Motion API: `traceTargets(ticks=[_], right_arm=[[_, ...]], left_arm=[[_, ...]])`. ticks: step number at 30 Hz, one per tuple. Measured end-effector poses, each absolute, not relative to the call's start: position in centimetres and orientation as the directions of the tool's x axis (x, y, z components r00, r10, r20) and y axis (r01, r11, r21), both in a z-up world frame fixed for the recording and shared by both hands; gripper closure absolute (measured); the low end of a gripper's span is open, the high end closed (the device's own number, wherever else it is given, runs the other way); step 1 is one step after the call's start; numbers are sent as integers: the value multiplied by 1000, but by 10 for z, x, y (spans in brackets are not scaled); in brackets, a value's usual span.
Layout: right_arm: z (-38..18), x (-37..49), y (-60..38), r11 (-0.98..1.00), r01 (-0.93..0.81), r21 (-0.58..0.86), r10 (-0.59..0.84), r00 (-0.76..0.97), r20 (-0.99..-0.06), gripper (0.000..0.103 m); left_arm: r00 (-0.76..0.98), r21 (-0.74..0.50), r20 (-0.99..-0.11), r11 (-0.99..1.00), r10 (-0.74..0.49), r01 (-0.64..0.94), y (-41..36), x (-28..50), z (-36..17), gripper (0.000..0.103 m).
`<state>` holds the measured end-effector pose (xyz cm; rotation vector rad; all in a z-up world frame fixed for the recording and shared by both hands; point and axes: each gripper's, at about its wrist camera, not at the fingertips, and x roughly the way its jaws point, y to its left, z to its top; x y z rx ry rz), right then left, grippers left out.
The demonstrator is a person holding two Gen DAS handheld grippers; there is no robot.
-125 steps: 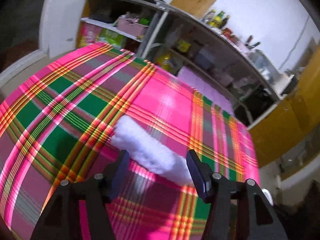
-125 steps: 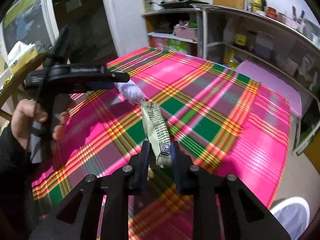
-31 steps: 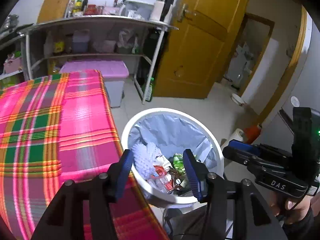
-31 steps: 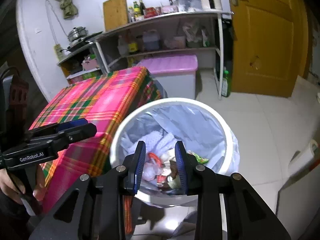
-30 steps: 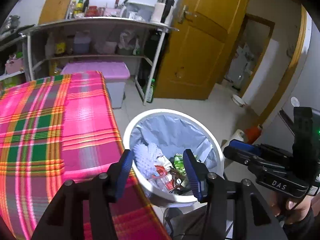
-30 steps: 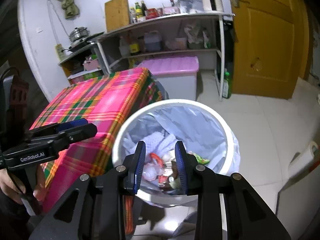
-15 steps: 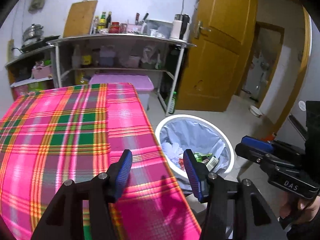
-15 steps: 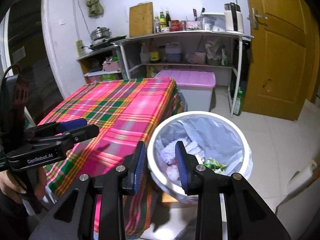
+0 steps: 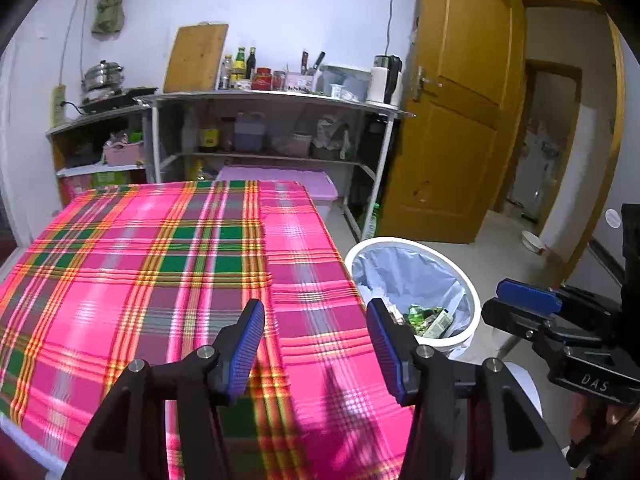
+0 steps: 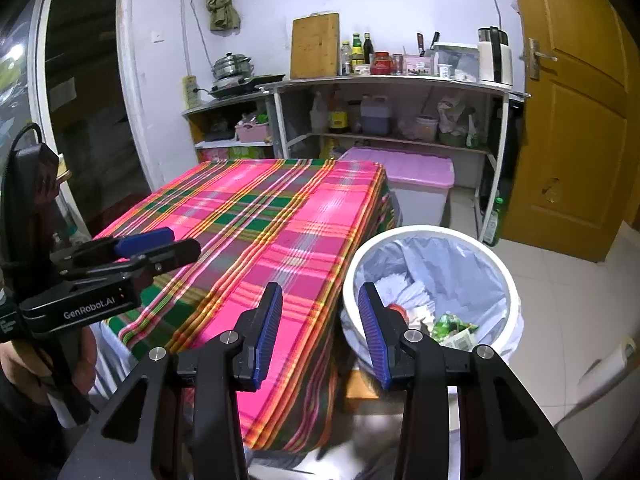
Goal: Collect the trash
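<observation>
The crumpled wrappers and tissues [image 10: 440,320] lie at the bottom of the round white trash bin with a pale blue liner [image 10: 480,248], which stands on the floor just beside the table corner. My right gripper [image 10: 320,324] hangs over that corner and the bin's near rim, its blue-padded fingers spread apart with nothing between them. My left gripper [image 9: 314,340] is over the pink, green and yellow plaid tablecloth [image 9: 140,264], fingers likewise wide apart and holding nothing. Behind the table stand a grey metal shelf rack [image 9: 280,98] and a lilac-lidded storage box [image 10: 416,170].
</observation>
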<state>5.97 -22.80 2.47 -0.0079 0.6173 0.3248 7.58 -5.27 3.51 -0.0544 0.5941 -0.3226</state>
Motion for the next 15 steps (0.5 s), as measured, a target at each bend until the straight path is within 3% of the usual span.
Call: traceTargets(ticks=[15], right_arm=[[22,52,-224,948,-304,93,301,767,-566,62]], left_arm=[[805,-120,-532,965,-262,235,-42,45,36,50]])
